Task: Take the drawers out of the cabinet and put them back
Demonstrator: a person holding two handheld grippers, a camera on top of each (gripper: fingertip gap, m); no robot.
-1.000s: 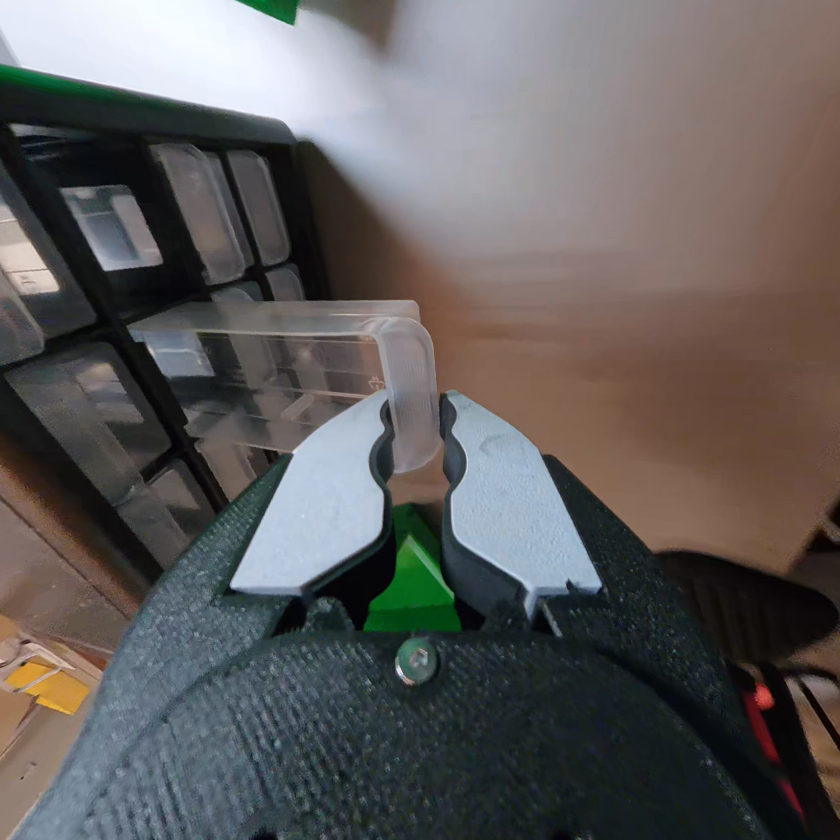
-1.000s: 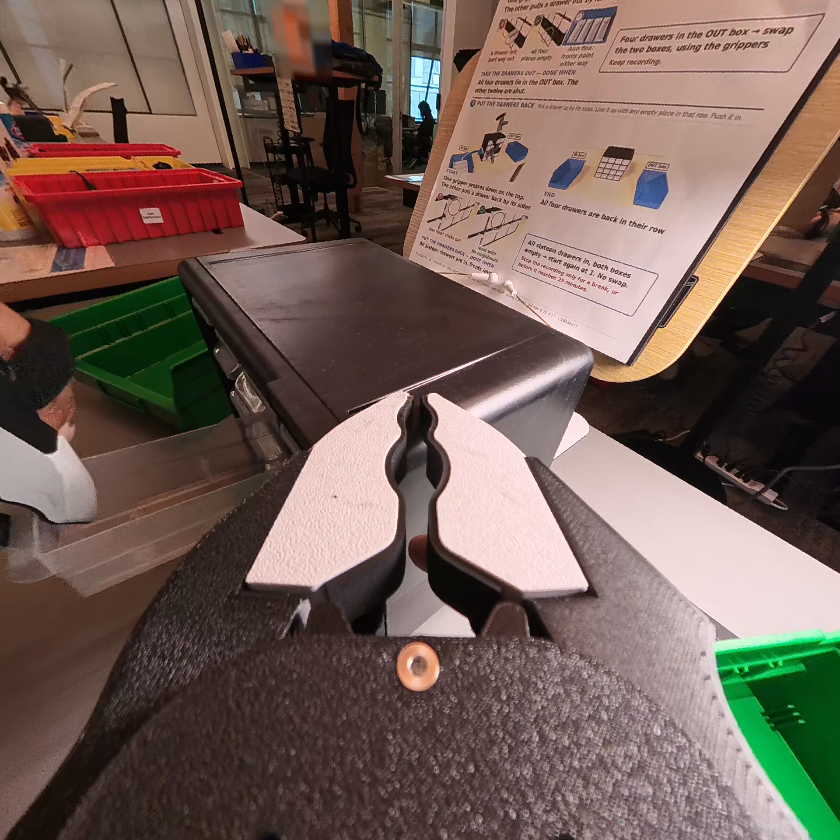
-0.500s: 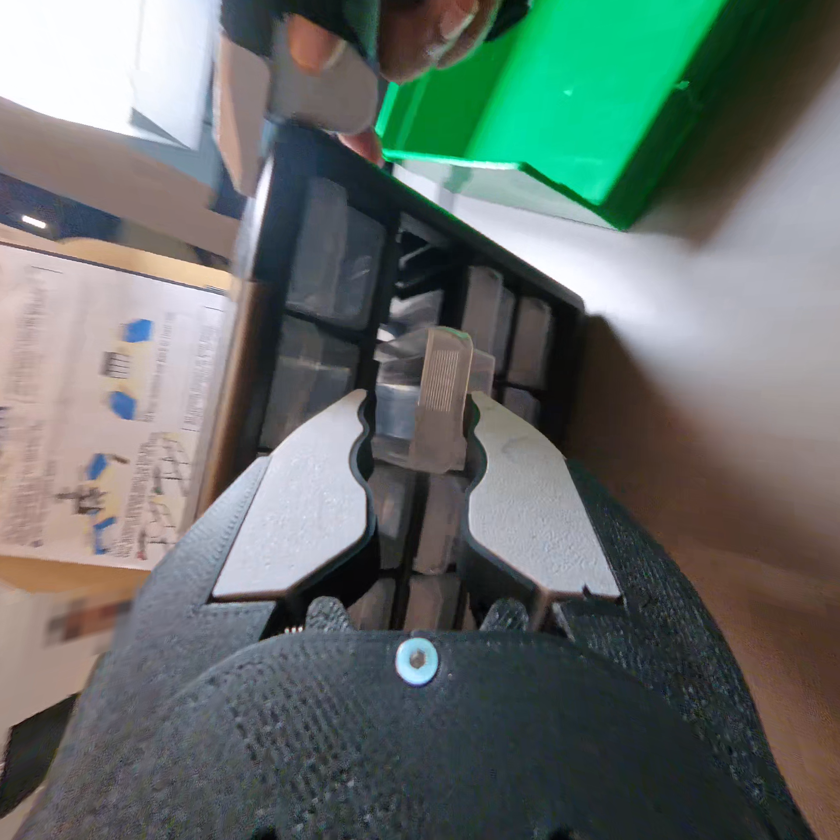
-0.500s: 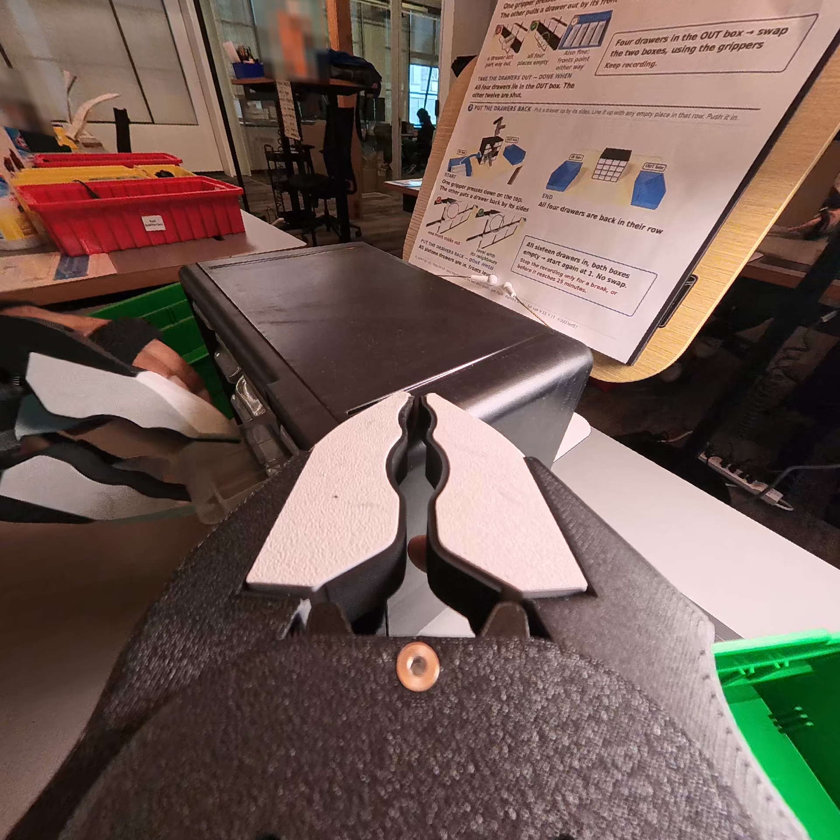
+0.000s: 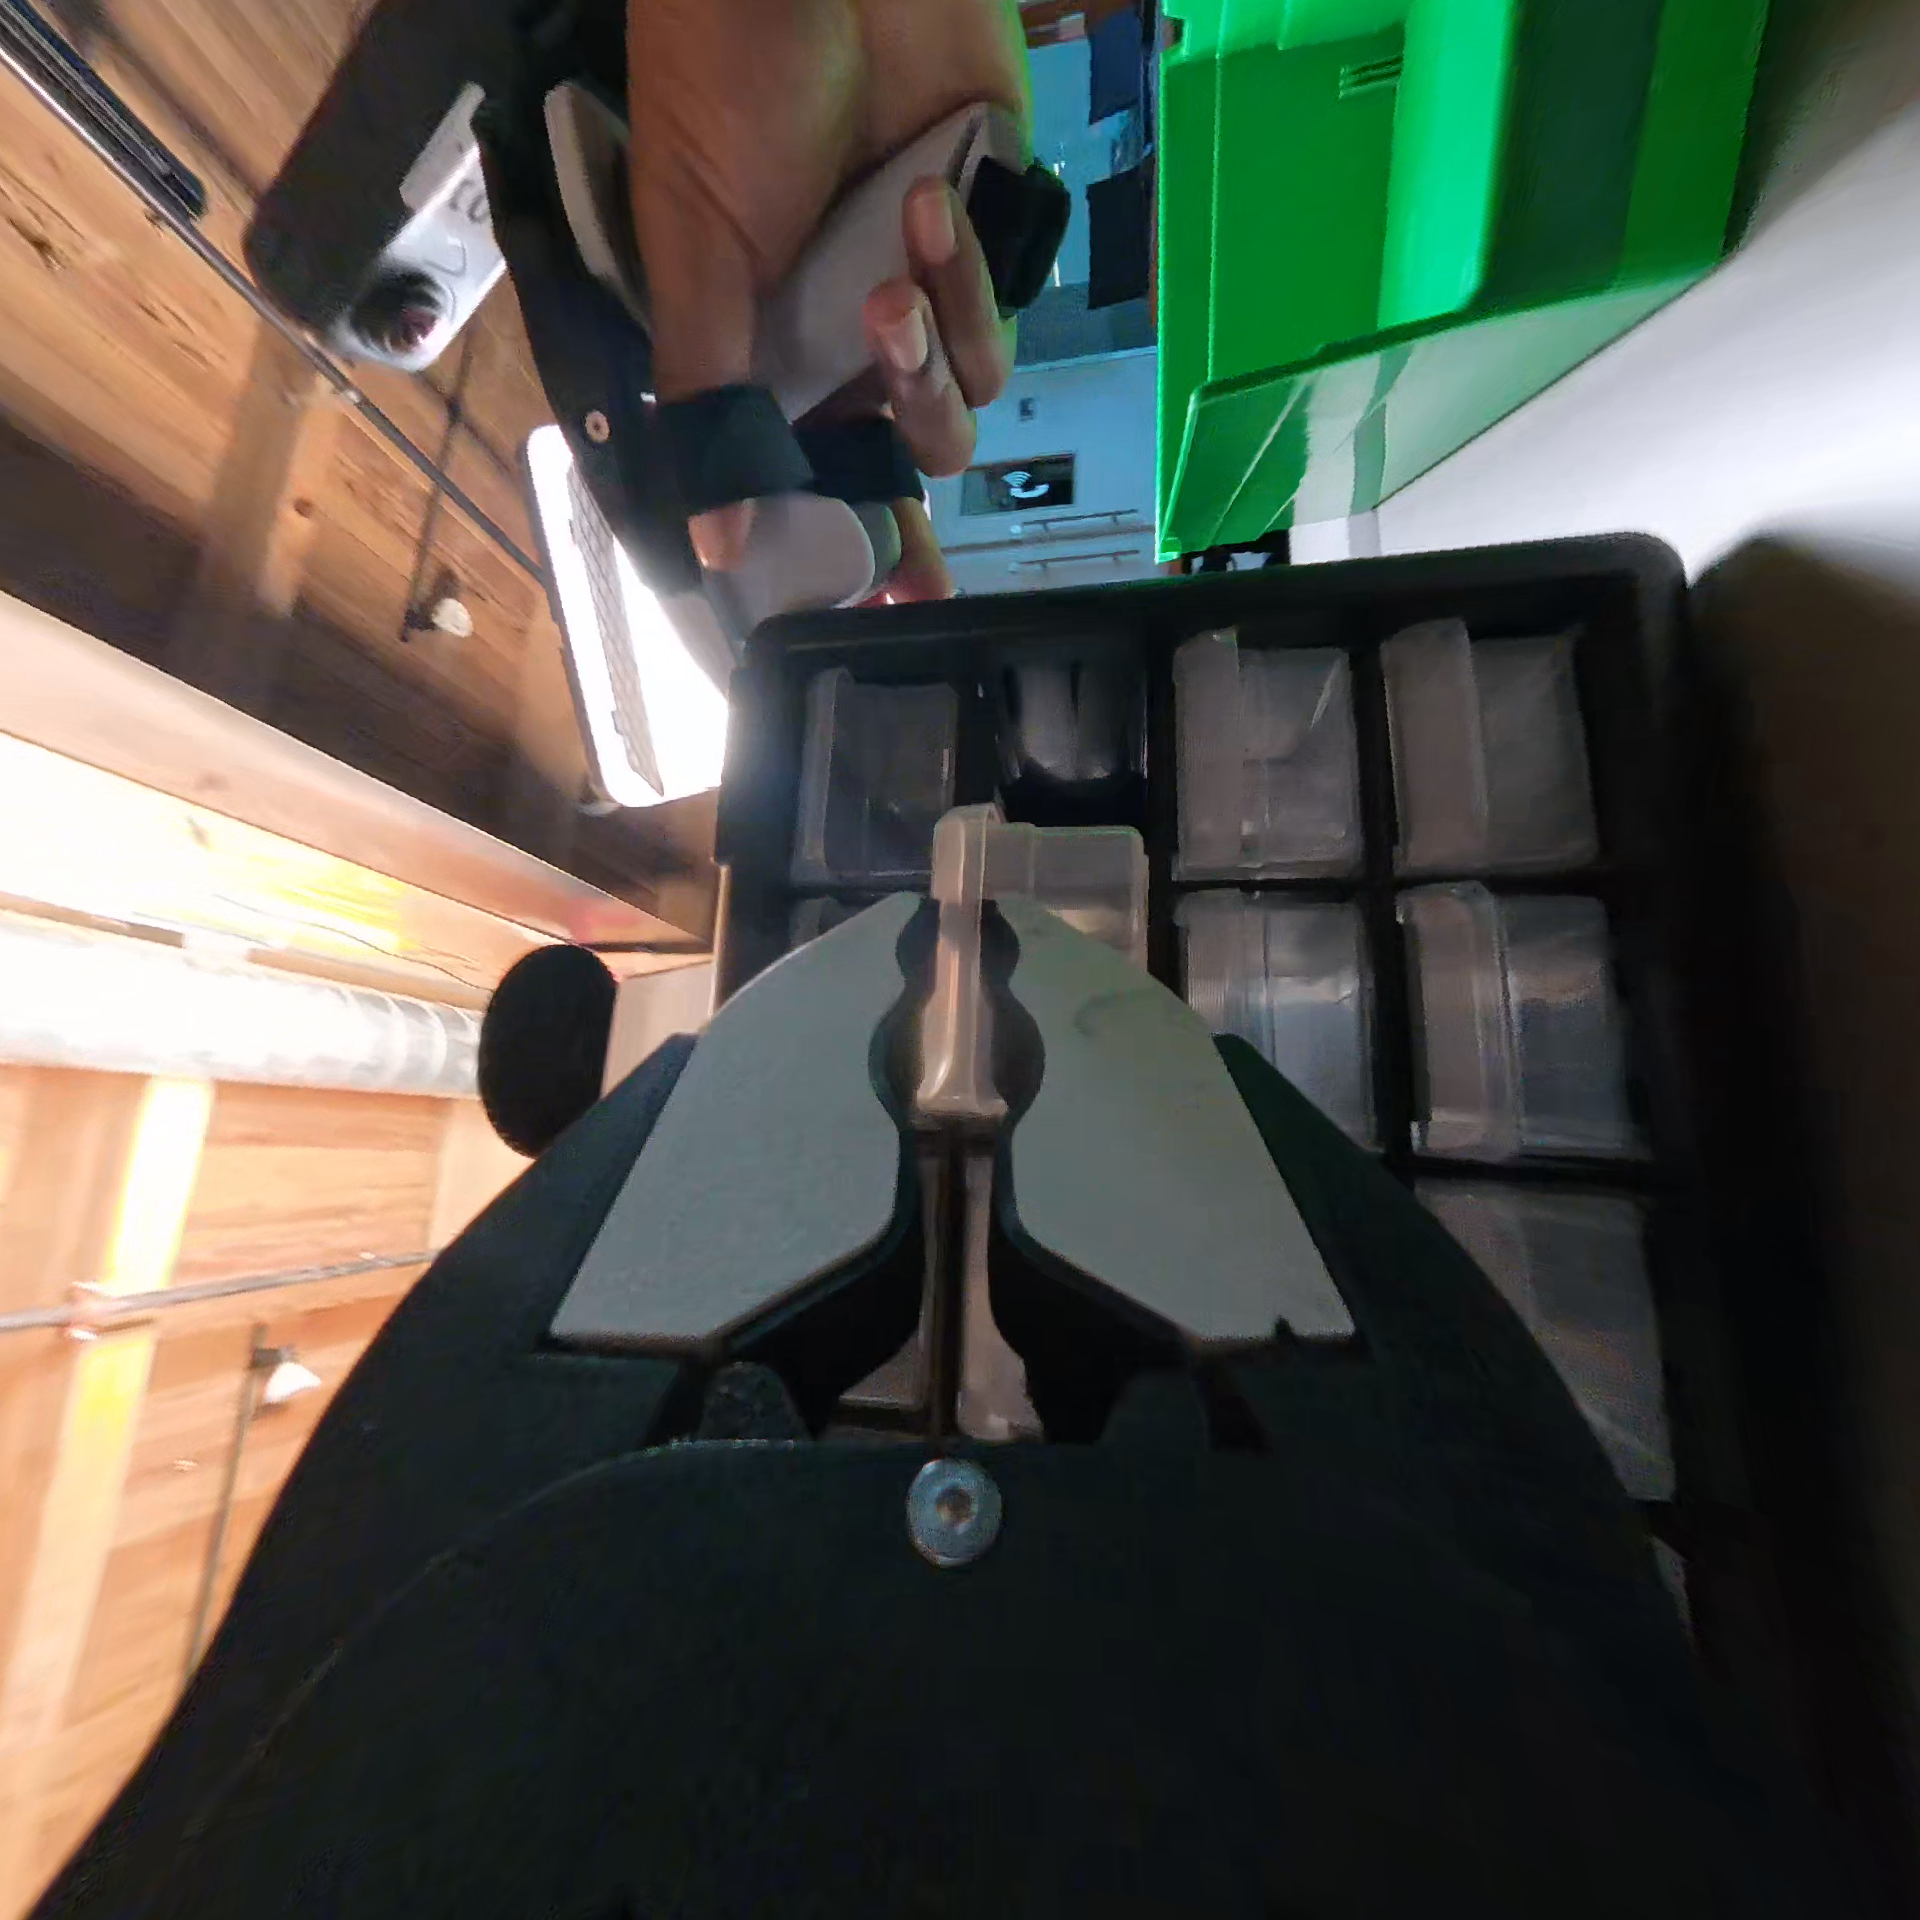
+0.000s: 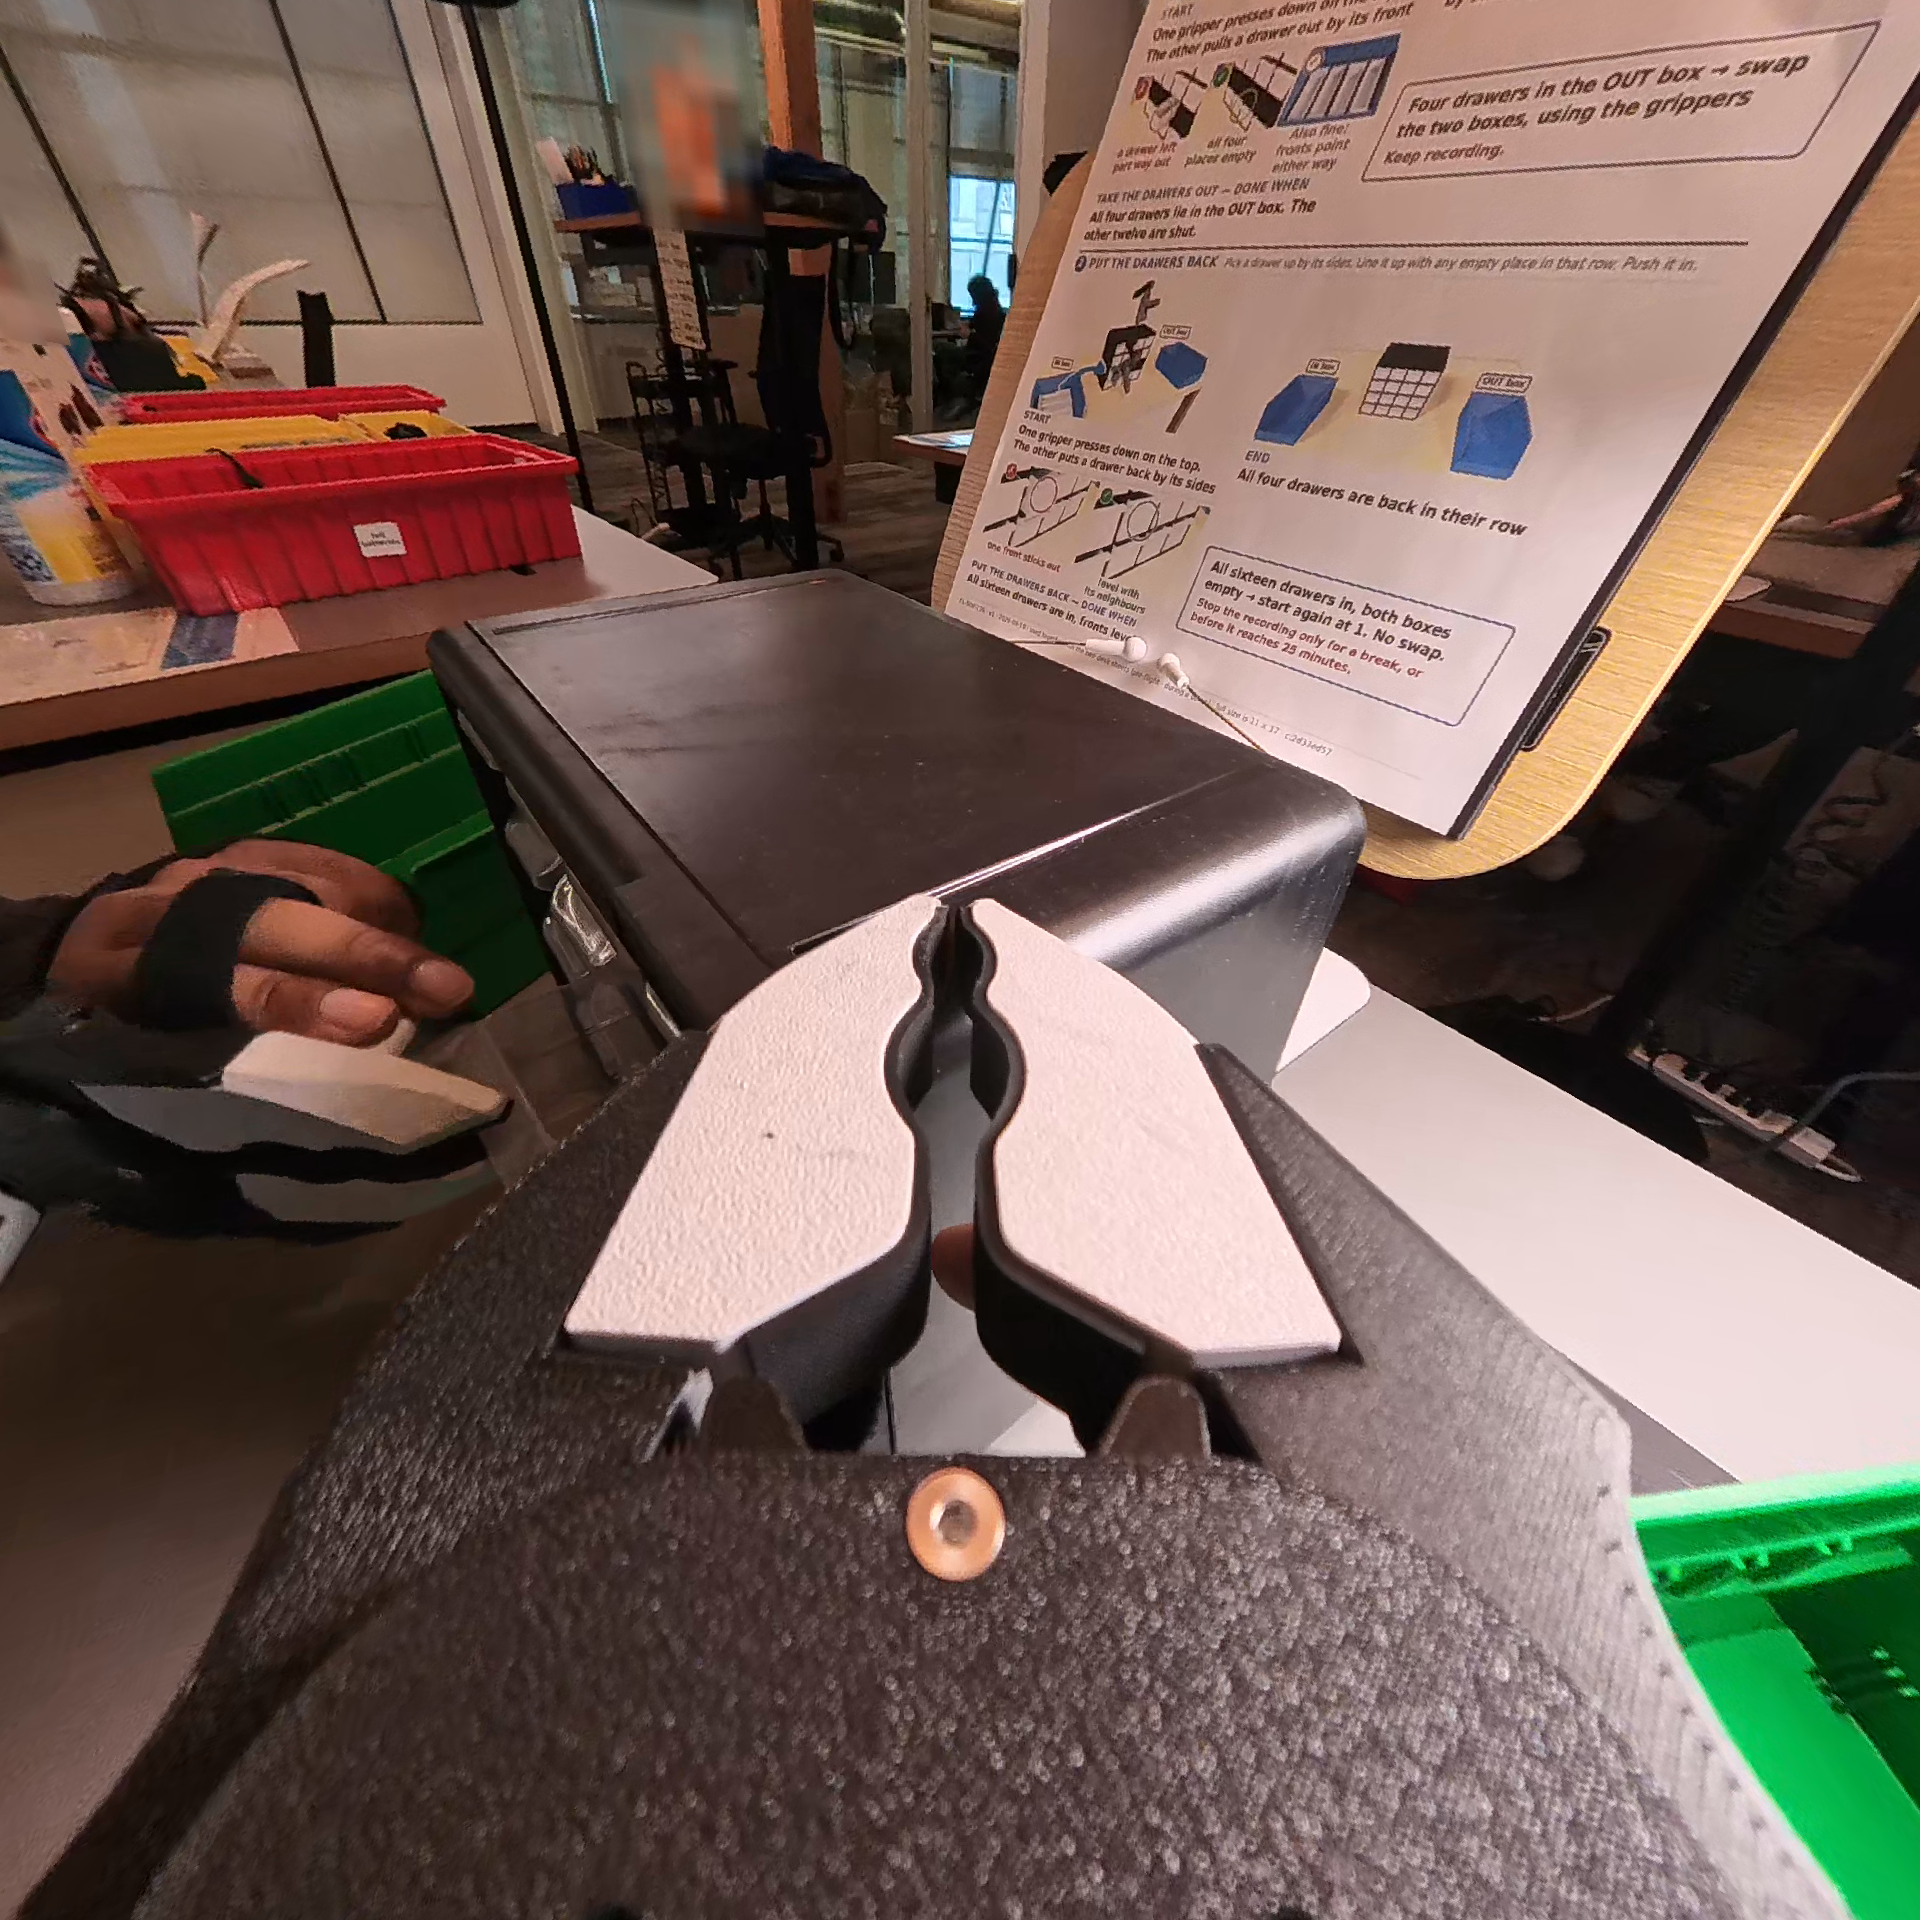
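Note:
The black cabinet (image 5: 1652, 727) fills the left wrist view, which is rolled on its side, and several clear drawers sit shut in its slots. My left gripper (image 5: 956, 920) is shut on the front tab of a clear drawer (image 5: 1081, 862), which stands out from the cabinet's face near the top. How deep it sits in its slot I cannot tell. In the right wrist view my right gripper (image 6: 951, 912) is shut and empty, with its tips on the cabinet's top (image 6: 831, 727). The left gripper (image 6: 395, 1122) and the clear drawer (image 6: 592, 1023) show at the left there.
A green bin (image 6: 343, 790) stands left of the cabinet and another green bin (image 6: 1787, 1662) at the near right, also in the left wrist view (image 5: 1455, 260). An instruction board (image 6: 1455, 364) leans behind the cabinet. Red trays (image 6: 332, 520) sit on a far table.
The left gripper rolled about a quarter turn and swung round to face the cabinet, bringing the held drawer end-on toward the cabinet's face. The right gripper stayed on the cabinet top.

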